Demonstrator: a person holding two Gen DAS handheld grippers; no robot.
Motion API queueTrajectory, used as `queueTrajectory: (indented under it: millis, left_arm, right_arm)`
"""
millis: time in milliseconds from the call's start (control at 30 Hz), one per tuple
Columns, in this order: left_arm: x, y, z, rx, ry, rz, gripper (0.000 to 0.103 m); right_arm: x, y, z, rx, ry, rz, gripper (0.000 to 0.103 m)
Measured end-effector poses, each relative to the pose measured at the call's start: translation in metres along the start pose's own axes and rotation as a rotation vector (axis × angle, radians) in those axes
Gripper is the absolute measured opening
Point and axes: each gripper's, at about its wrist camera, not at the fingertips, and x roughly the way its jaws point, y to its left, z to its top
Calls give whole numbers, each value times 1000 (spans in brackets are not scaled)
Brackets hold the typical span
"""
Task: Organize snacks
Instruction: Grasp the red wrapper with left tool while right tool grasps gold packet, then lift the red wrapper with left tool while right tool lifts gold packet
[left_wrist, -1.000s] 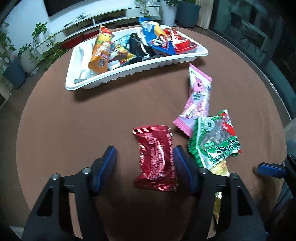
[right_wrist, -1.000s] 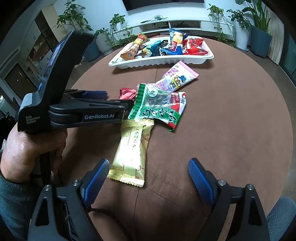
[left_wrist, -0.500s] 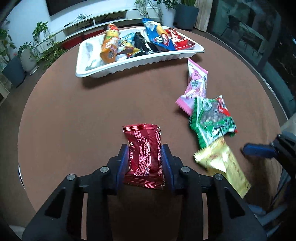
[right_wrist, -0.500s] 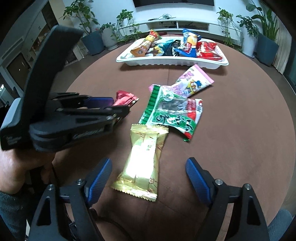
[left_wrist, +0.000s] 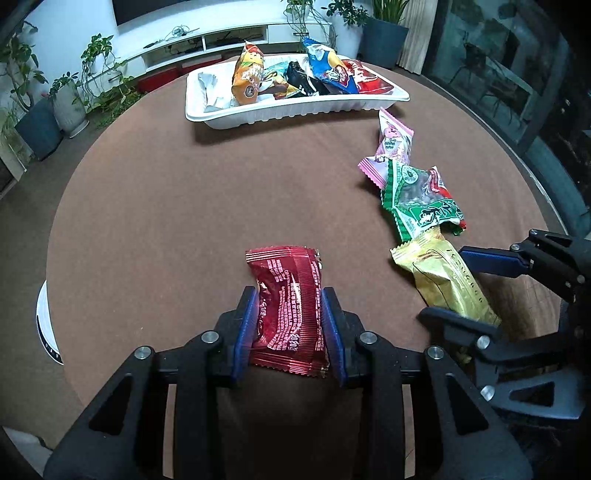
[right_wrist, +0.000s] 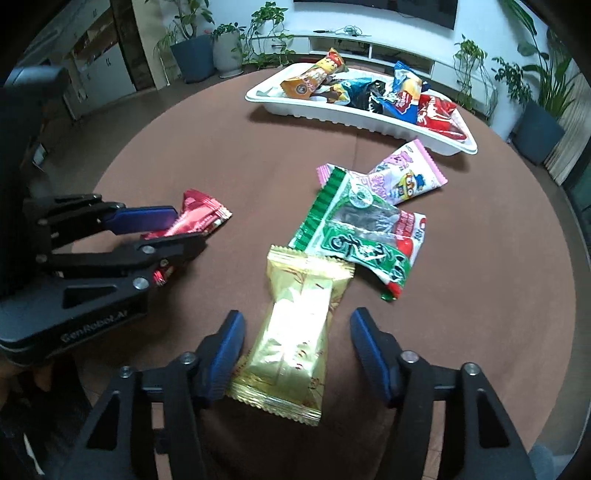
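My left gripper is shut on a red snack packet, its pads pressing both long sides just above the brown round table. In the right wrist view the left gripper holds the same red packet. My right gripper straddles a gold packet lying flat. Its jaws are closing, and a gap still shows at the right pad. A green packet overlaps a pink one beyond it. The white tray at the far side holds several snacks.
The green packet and the pink packet lie right of centre, between the grippers and the tray. A white round object sits off the table's left edge. Potted plants and a low white bench stand behind the table.
The left jaws closed on the red packet and carried it left, away from the other packets. The right jaws narrowed around the gold packet, and the right gripper rolled a little.
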Motion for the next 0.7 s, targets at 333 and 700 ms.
queueTrajectory:
  millis: [333,700]
  left_arm:
    - [-2,-11,-3,10,-2,2,32]
    - [-3,-18,-3,20,-1,-1,31]
  right_arm:
    - [-7,0,-7,-40,19,2,33]
    - [-10,1,-12,-60,21,40,33]
